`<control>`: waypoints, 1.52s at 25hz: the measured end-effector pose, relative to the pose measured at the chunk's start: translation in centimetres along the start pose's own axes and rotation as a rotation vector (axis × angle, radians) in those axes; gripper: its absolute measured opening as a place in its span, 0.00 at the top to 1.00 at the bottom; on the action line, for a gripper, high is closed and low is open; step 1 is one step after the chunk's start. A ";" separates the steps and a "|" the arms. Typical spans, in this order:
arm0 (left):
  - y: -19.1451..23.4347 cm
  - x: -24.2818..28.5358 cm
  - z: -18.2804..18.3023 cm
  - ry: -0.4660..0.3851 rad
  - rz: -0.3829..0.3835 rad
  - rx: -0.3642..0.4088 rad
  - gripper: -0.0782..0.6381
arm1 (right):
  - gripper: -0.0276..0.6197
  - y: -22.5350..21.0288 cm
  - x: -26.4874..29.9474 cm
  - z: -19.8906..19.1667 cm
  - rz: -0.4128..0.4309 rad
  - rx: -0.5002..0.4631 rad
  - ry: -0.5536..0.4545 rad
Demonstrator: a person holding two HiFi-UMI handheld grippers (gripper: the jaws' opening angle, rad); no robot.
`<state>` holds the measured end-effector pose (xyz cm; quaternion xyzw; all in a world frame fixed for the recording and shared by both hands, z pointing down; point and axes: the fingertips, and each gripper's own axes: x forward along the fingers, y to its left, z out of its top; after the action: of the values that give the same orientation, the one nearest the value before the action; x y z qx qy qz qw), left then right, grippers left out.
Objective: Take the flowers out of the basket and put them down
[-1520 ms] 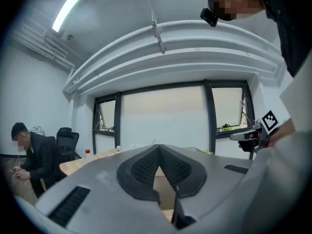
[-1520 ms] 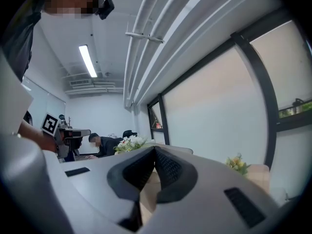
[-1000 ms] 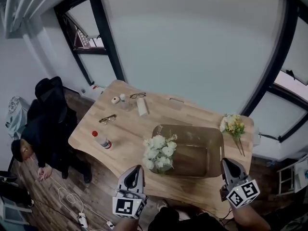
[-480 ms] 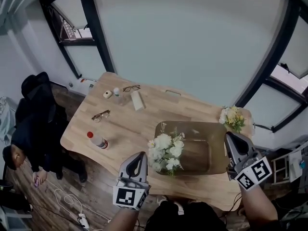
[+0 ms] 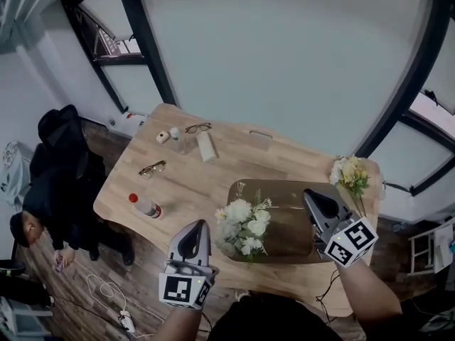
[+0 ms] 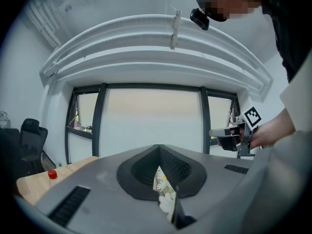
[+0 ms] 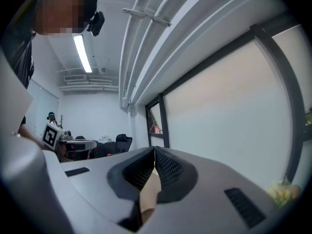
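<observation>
A brown see-through basket point(image 5: 284, 241) stands on the wooden table point(image 5: 192, 190). A bunch of white flowers point(image 5: 243, 227) sits at the basket's left end. A second bunch, yellow and white point(image 5: 350, 177), lies on the table's far right corner. My left gripper point(image 5: 193, 227) hovers at the near edge just left of the white flowers, jaws shut with nothing held; white petals point(image 6: 165, 199) show below its jaws point(image 6: 158, 147). My right gripper point(image 5: 311, 195) hangs over the basket's right part, shut and empty point(image 7: 154, 150).
On the table's left half lie a red-capped bottle point(image 5: 146, 206), two pairs of glasses point(image 5: 158, 168), a white roll point(image 5: 207, 146) and a small bottle point(image 5: 174, 137). A person in dark clothes point(image 5: 50, 190) is beside the table's left end. Cables point(image 5: 106, 297) trail on the floor.
My right gripper has moved left from beyond the basket's right end to over its right part. The left gripper has stayed near the white flowers.
</observation>
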<state>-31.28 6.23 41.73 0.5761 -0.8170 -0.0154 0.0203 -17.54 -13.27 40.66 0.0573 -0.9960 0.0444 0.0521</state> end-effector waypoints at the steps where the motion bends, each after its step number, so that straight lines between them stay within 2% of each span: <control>1: 0.2 -0.1 -0.1 0.003 0.008 0.005 0.89 | 0.92 0.0 0.5 -1.2 0.014 -0.007 0.013; 5: 0.8 -0.3 -1.2 0.026 0.046 -0.001 0.89 | 0.92 0.5 2.1 -5.1 0.084 -0.046 0.074; 16: 1.8 -0.1 -3.3 0.082 0.087 -0.006 0.89 | 0.92 2.0 5.3 -11.3 0.246 -0.083 0.198; 21: 2.6 -0.3 -3.7 0.089 0.112 -0.011 0.89 | 0.92 2.3 6.0 -15.9 0.292 -0.084 0.344; 23: 3.0 -0.5 -3.9 0.092 0.122 -0.015 0.89 | 0.92 3.0 5.8 -18.1 0.338 -0.094 0.416; 26: 3.4 -0.8 -3.8 0.087 0.133 -0.019 0.89 | 0.92 5.1 5.0 -20.1 0.450 -0.116 0.489; 30: 4.3 -1.1 -3.8 0.083 0.155 -0.024 0.89 | 0.92 7.9 4.2 -21.8 0.600 -0.209 0.534; 33: 4.5 -1.3 -3.8 0.082 0.166 -0.024 0.89 | 0.91 9.1 4.0 -22.3 0.657 -0.268 0.521; 34: 4.6 -1.4 -3.8 0.081 0.170 -0.024 0.89 | 0.84 9.4 4.1 -22.4 0.673 -0.263 0.517; 36: 5.0 -1.7 -3.8 0.082 0.178 -0.025 0.89 | 0.53 10.0 4.5 -22.4 0.705 -0.239 0.516; 38: 5.3 -1.9 -3.8 0.083 0.184 -0.026 0.89 | 0.52 10.7 4.9 -22.2 0.732 -0.233 0.499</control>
<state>-35.41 9.78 45.72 0.4983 -0.8647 -0.0003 0.0631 -21.42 -1.13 62.34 -0.3172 -0.9059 -0.0402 0.2776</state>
